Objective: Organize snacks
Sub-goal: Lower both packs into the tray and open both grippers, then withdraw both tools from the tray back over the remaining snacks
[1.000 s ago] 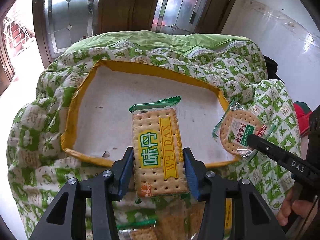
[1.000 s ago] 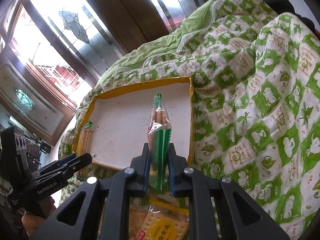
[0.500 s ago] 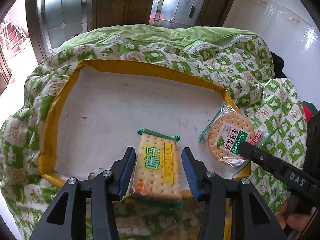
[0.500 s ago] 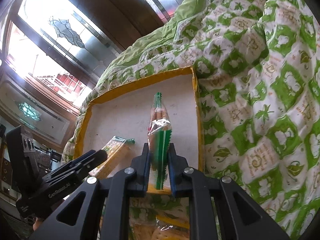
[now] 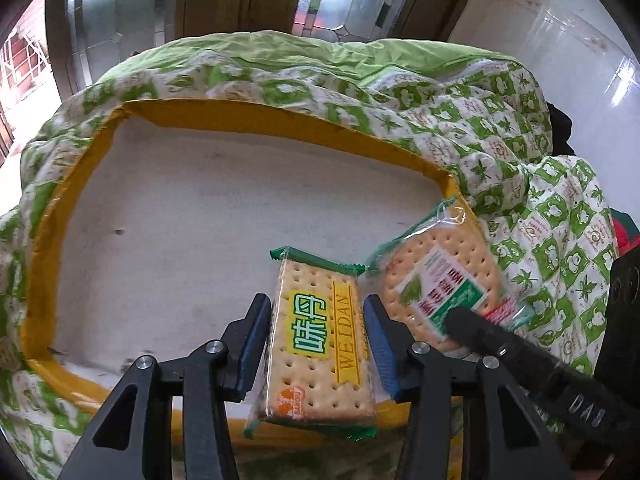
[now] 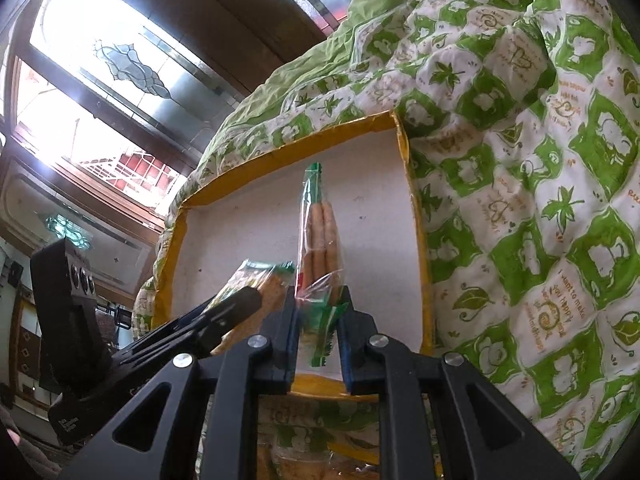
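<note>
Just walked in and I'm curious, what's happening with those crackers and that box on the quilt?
A person is putting snack packs into a yellow-rimmed box on a green quilt. The left gripper holds a rectangular cracker pack, the right gripper a round cracker pack edge-on. Both hang over the box's near edge, unreleased.

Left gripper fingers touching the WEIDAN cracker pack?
Touching. The left wrist view shows both blue fingers pressed against the sides of the WEIDAN cracker pack, holding it over the tray.

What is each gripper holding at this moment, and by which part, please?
Left gripper: the rectangular cracker pack, by its long side edges. Right gripper: the round cracker pack, edge-on, near its bottom seal.
</note>
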`<state>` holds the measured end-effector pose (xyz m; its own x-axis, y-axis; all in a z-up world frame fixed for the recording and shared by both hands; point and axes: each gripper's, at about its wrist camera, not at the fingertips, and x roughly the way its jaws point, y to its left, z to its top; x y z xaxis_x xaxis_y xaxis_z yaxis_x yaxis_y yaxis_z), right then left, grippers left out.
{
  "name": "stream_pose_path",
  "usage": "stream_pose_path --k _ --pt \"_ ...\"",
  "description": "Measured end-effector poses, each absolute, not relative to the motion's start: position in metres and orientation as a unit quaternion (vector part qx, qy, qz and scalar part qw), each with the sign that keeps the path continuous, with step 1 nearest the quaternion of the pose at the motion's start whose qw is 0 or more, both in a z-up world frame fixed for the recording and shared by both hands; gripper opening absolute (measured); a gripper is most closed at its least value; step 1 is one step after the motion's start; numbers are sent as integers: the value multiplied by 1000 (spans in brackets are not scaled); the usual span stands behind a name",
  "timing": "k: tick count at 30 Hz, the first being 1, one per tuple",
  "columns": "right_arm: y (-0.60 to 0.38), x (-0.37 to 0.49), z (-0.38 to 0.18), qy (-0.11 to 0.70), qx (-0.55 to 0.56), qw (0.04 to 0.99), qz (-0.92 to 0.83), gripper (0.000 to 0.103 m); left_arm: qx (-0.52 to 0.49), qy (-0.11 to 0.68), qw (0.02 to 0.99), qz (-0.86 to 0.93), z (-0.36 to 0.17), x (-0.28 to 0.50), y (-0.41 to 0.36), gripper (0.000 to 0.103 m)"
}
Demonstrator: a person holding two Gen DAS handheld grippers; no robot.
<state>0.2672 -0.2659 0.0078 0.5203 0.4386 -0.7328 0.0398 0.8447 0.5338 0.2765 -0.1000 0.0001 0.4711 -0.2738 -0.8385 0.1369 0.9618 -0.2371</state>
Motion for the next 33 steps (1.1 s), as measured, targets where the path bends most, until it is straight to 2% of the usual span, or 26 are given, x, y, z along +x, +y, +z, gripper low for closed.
stream_pose_path --k 7,12,13,20,21,22,23,25,30,33 --pt "-273 263 0 486 242 834 93 23 -72 500 856 -107 -4 278 -100 51" --pt "-269 255 15 470 210 853 82 46 -72 494 860 -105 3 273 -90 51" --pt "-268 253 19 465 198 860 75 55 -69 492 861 -106 5 272 -89 51" --pt "-278 236 39 426 167 888 41 57 -66 474 871 -112 18 251 -84 51" --pt "-280 235 41 423 168 890 40 56 -67 472 872 -113 19 247 -83 51" --pt "-282 235 42 419 165 892 37 49 -66 470 873 -114 21 244 -83 51" --pt "-282 236 42 418 163 893 39 33 -64 466 875 -113 23 238 -81 51" --pt "-283 237 41 424 167 889 44 24 -61 462 878 -112 25 228 -76 51" --pt "-272 241 26 445 166 877 70 15 -86 453 881 -108 27 201 -56 51" --pt "-263 243 19 457 158 872 83 15 -88 454 881 -102 26 186 -47 51"
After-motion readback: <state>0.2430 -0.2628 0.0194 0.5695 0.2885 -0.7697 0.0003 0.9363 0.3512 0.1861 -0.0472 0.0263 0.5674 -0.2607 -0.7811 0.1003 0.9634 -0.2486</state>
